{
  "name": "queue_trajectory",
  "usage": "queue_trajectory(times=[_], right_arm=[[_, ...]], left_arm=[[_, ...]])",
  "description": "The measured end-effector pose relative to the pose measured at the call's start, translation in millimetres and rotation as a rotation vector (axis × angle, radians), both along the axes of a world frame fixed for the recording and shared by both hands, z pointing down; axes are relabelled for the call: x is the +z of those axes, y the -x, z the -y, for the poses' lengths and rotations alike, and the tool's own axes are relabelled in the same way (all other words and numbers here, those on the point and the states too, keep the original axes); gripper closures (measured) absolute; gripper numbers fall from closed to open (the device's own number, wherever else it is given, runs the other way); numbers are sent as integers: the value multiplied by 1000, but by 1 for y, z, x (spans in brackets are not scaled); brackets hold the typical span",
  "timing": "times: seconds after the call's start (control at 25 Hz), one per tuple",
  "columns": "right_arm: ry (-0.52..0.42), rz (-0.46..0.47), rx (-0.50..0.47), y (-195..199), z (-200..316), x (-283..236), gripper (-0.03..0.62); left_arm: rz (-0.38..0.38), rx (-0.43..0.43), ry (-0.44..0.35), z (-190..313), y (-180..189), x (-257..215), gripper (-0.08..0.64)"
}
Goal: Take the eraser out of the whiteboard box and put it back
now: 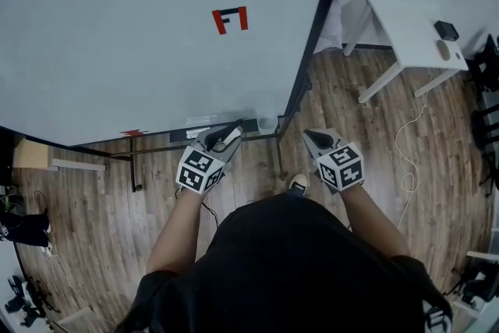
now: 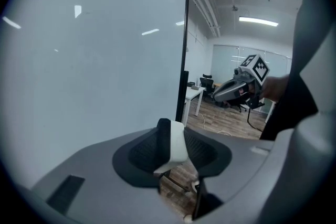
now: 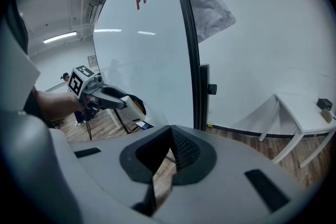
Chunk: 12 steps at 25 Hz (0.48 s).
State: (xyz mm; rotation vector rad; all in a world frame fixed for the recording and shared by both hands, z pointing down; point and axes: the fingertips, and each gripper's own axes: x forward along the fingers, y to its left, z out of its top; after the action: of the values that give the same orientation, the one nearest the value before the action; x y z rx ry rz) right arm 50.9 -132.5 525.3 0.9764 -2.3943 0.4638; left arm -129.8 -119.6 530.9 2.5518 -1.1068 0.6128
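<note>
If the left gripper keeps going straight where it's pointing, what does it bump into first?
Probably the whiteboard, low down by the whiteboard box and black side frame. The eraser in the left gripper would touch first, though depth is hard to judge.

A small block eraser (image 2: pixel 175 145), white plastic on one side and black felt on the other, is clamped between the pads of the left tongs (image 2: pixel 170 150). It stands on edge with its long side running along the tongs, the black felt face to the left and the white body to the right. It is held in the air, out of the box and touching nothing else. The small dark whiteboard box (image 1: pixel 249 125) sits at the bottom edge of the large white whiteboard (image 1: pixel 117 51), near its right-hand corner. The eraser hangs just in front of that box, a little to its left.
</note>
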Motion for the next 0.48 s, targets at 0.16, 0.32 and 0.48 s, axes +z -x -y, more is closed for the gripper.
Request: queue_trajectory(times=[0.16, 0.32, 0.48], right_arm=[[2, -6, -4, 3, -5, 2, 598], [5, -9, -4, 4, -8, 3, 598], [3, -12, -5, 6, -10, 2, 598]], left_arm=[[-1, -5, 2, -6, 5, 1, 402], [2, -7, 4, -10, 9, 2, 402], [-3, -12, 4, -12, 13, 2, 402]])
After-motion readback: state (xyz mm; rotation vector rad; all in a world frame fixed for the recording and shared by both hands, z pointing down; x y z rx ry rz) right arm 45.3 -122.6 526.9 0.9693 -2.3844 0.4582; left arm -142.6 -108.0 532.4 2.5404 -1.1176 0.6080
